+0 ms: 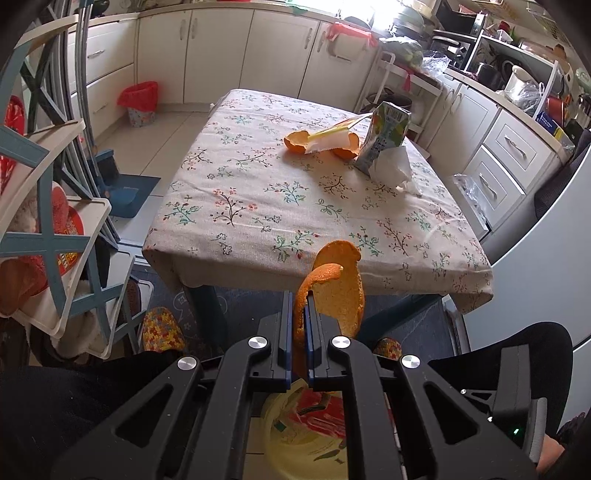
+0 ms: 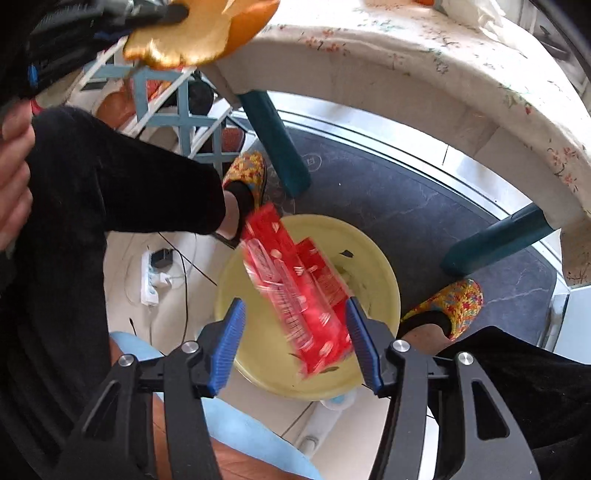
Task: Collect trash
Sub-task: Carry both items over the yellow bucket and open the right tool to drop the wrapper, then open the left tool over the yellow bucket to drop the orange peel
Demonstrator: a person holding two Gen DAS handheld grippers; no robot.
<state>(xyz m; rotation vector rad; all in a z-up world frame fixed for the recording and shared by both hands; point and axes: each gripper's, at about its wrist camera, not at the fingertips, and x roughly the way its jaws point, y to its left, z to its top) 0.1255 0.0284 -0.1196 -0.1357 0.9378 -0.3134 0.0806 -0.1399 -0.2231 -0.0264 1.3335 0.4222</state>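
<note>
My left gripper [image 1: 299, 295] is shut on a curled piece of orange peel [image 1: 340, 280], held just off the near edge of the table. In the right wrist view the same peel [image 2: 199, 33] shows at the top left. My right gripper [image 2: 293, 306] points down, open, over a yellow bin [image 2: 369, 266] on the floor. A blurred red packet [image 2: 295, 288] lies between and below its blue fingers, free of the pads. On the table remain two orange peel pieces [image 1: 297, 140], a white wrapper with a straw [image 1: 330, 138], a juice carton [image 1: 386, 136] and a crumpled tissue [image 1: 393, 166].
The floral-clothed table [image 1: 258, 206] stands on teal legs [image 2: 280, 147]. A person's dark-trousered legs and patterned slippers [image 2: 450, 302] flank the yellow bin. A power strip [image 2: 151, 280] lies on the floor left of it. A blue-and-white rack [image 1: 55, 221] stands at left, a red-lined bin [image 1: 140, 103] beyond.
</note>
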